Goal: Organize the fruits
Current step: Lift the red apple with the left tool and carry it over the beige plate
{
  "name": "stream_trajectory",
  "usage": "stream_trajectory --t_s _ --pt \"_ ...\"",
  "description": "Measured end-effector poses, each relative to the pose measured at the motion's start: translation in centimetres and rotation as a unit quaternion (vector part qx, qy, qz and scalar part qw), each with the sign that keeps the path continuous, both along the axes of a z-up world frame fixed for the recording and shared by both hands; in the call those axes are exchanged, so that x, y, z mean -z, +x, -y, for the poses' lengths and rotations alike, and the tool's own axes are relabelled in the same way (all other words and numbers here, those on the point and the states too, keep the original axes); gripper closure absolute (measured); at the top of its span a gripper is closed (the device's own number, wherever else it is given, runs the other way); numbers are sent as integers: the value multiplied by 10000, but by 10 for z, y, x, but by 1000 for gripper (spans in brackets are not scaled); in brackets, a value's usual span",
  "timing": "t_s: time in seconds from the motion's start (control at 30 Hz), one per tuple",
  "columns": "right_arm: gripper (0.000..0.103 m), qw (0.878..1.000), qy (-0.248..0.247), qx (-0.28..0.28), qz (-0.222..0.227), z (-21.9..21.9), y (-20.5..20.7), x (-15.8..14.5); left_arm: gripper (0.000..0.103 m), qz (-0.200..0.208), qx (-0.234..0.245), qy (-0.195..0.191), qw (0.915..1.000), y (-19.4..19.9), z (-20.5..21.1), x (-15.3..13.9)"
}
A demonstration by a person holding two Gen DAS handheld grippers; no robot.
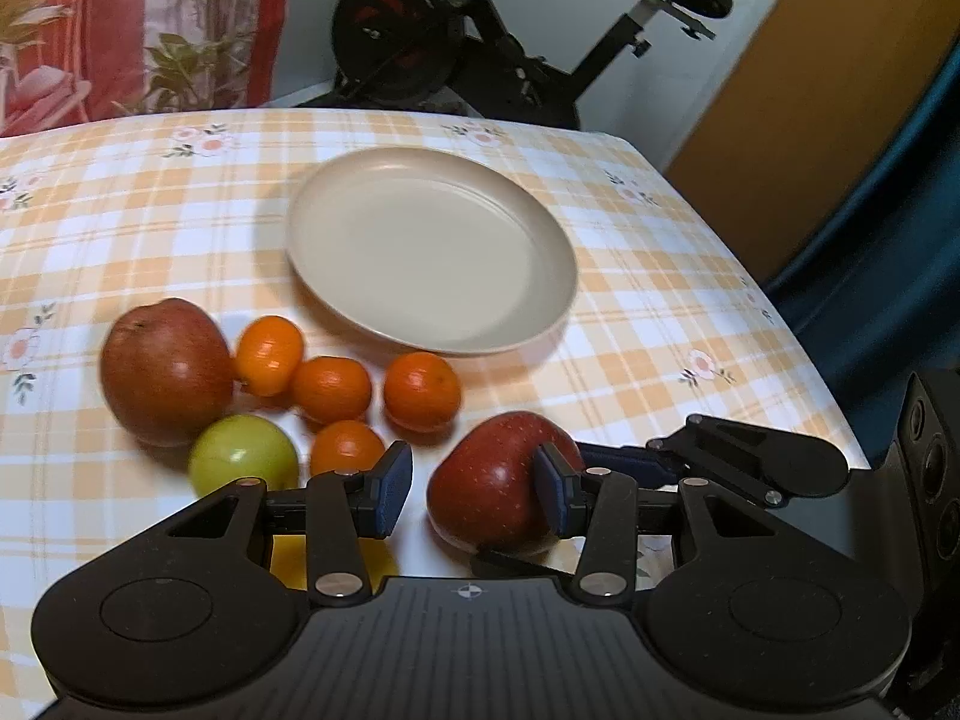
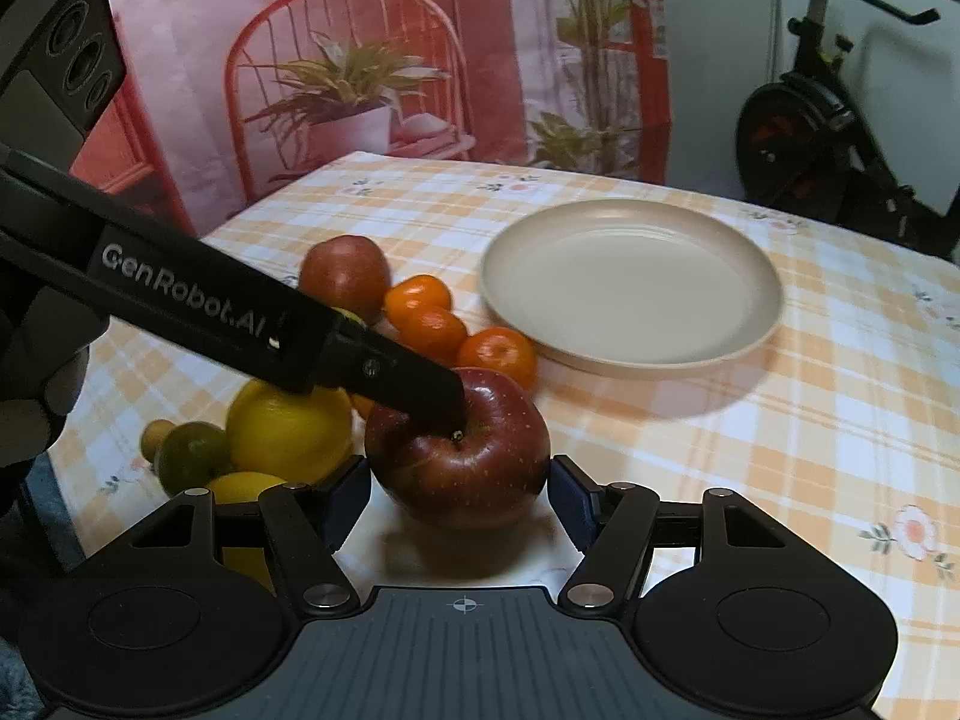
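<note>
A dark red apple (image 2: 459, 462) stands on the checked tablecloth, stem up. My right gripper (image 2: 459, 498) has a blue pad against each side of it. My left gripper (image 1: 474, 492) is open. Its left pad is clear of the same apple (image 1: 498, 480) and its right finger (image 1: 555, 495) overlaps the fruit. In the right wrist view that finger (image 2: 432, 399) rests on the apple's top by the stem. An empty beige plate (image 1: 432, 252) (image 2: 630, 282) lies beyond.
A bigger red apple (image 1: 165, 369), a green apple (image 1: 243, 459) and several mandarins (image 1: 420, 390) cluster to the left. Lemons (image 2: 288, 429) and a lime (image 2: 192, 456) lie near the front. The table edge (image 1: 810, 372) drops off at the right. An exercise bike (image 1: 420, 42) stands behind.
</note>
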State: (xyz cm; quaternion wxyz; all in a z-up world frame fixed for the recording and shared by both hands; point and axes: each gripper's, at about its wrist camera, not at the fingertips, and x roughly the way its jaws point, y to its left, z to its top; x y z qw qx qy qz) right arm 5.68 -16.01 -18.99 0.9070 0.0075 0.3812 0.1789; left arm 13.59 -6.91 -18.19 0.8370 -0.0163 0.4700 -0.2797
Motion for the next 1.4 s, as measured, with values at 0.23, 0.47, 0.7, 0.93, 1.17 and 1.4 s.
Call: stream_trajectory --t_s 0.23,0.47,0.7,0.93,1.17,1.4 --pt "41 9999 -5 101 21 2 -3 1 56 -153 -12 -104 9998 2 2 5" --pt "41 9996 223 177 38 9 -2 4 59 -168 -4 -146 9998 3 4 5" --pt "42 9992 294 236 106 14 -2 0 59 -100 43 -185 9998 6 7 0" --pt "42 9985 231 327 363 24 2 -15 59 181 128 -225 9995 12 19 -16" --pt "42 9978 155 382 520 38 9 -28 59 357 192 -264 9988 15 31 -27" --pt "42 9967 114 398 694 46 16 -44 59 524 193 -363 9978 24 36 -47"
